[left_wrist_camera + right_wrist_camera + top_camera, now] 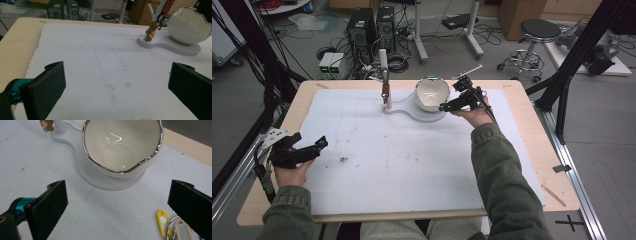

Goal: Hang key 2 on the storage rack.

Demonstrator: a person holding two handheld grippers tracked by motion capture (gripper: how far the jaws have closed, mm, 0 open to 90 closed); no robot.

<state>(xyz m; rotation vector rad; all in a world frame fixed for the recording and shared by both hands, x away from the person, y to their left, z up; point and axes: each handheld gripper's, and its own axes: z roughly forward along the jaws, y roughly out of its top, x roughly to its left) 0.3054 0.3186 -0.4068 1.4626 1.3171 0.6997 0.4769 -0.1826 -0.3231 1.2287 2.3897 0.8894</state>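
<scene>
Far side of the mat: white bowl (122,145) on its white stand (85,170).
Right gripper (117,205): jaws wide, just short of the bowl.
Keys (172,226): beside its right jaw, seemingly loose.
Left gripper (307,148): wide, well apart, near-left.

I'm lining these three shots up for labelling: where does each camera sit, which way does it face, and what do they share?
High view: above the person's side, facing forward and down on the table; forearms, left gripper, right gripper.
Left gripper view: low over the white mat, facing the bowl; open jaws.
Right gripper view: close, looking down into the bowl; open jaws, keys.
Shared: bowl, stand.
</scene>
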